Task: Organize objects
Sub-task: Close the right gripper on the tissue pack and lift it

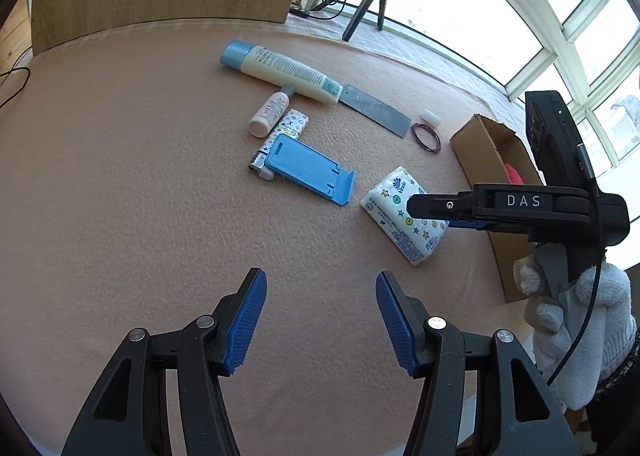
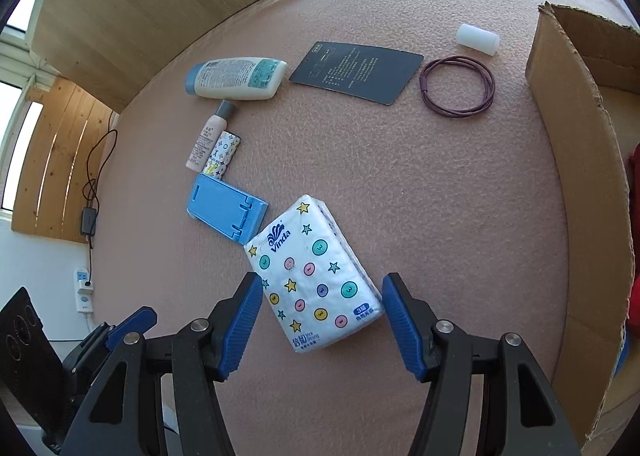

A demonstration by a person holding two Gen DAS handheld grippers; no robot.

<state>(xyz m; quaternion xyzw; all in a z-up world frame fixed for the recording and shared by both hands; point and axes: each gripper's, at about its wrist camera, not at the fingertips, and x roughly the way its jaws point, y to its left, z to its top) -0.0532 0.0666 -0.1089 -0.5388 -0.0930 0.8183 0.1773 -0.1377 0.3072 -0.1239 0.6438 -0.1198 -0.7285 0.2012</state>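
Right gripper point(image 2: 316, 316) gapes around the tissue pack point(image 2: 316, 276), empty — centre it, close gently; left gripper point(image 1: 320, 320) also wide open, holding nothing

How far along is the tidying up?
Barely begun. Something red already sits in the cardboard box. The open right gripper straddles the tissue pack, not yet gripping. Lotion bottle, dark card and hair ties remain on the table.

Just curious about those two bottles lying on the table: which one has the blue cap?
The big cream lotion bottle, farthest back beside the dark card, has the light blue cap. The small pinkish bottle next to it has a grey cap.
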